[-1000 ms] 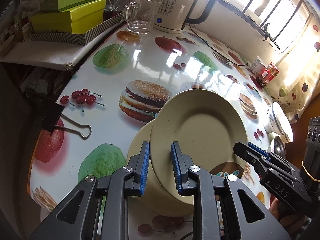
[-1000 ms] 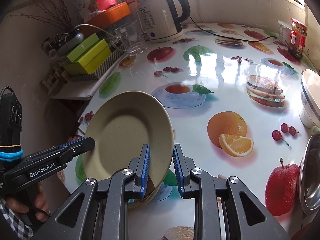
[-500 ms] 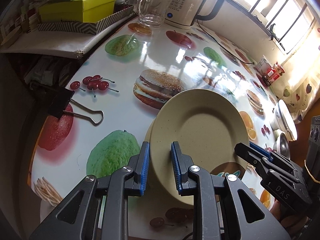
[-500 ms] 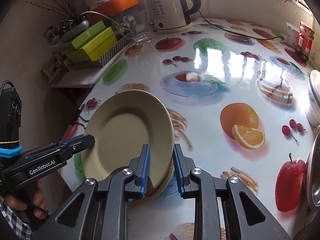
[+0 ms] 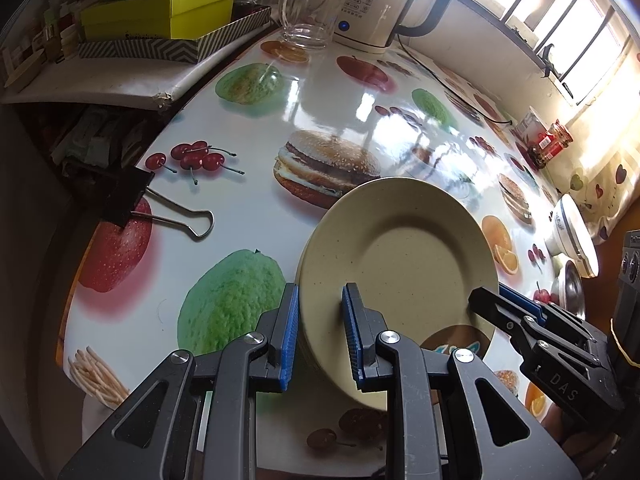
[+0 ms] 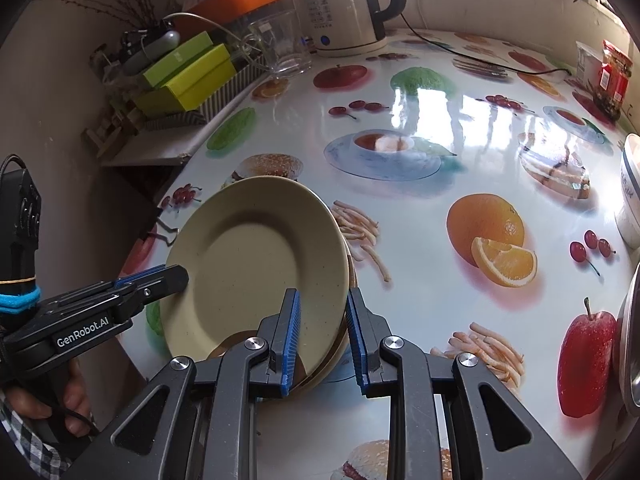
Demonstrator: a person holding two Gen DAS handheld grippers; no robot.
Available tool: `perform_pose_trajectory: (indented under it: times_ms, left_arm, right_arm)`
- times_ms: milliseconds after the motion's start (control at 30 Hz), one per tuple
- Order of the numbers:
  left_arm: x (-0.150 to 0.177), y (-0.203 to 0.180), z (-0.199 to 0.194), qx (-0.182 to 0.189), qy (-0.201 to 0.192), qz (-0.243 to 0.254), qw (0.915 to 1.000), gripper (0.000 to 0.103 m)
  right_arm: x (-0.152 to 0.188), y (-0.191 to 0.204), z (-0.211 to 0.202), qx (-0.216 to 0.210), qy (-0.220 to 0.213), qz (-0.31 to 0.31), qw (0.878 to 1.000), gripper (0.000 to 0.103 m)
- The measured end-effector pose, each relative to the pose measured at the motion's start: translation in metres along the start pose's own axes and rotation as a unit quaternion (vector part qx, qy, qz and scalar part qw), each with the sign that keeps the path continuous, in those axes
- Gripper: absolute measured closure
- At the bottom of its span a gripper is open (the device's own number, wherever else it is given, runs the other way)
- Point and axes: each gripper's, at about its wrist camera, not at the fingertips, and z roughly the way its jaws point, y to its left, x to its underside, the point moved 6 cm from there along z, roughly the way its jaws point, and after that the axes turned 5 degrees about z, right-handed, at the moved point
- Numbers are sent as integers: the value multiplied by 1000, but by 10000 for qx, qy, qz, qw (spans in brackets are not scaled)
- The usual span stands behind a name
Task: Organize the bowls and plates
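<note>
A beige plate (image 5: 400, 264) (image 6: 256, 272) rests on a stack of like plates (image 6: 347, 280) on the fruit-print table (image 5: 320, 92). My left gripper (image 5: 318, 334) straddles the plate's near rim with its jaws apart; the blue pads stand clear of the rim. My right gripper (image 6: 322, 336) straddles the opposite rim, jaws apart. Each gripper shows in the other's view: the right one (image 5: 486, 298), the left one (image 6: 176, 276). A white bowl (image 5: 572, 236) (image 6: 630, 196) and a metal bowl (image 5: 570, 292) (image 6: 632, 340) sit at the table's right edge.
A kettle (image 5: 372, 4), a glass mug (image 5: 308, 16), green boxes (image 5: 160, 12) on a shelf and a red jar (image 5: 552, 146) stand along the back. A black binder clip (image 5: 132, 200) lies at the table's left edge.
The plate, held tilted above the stack a second ago, has come down onto it. Both grippers' jaws have opened and let go of its rim.
</note>
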Motion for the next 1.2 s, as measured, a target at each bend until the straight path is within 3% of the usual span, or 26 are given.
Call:
perform_pose_trajectory:
  times_ms: [1200]
  left_arm:
    - [0, 1, 0, -21, -9, 2, 10000, 80]
  right_arm:
    - [3, -4, 0, 10, -15, 55, 10000, 76]
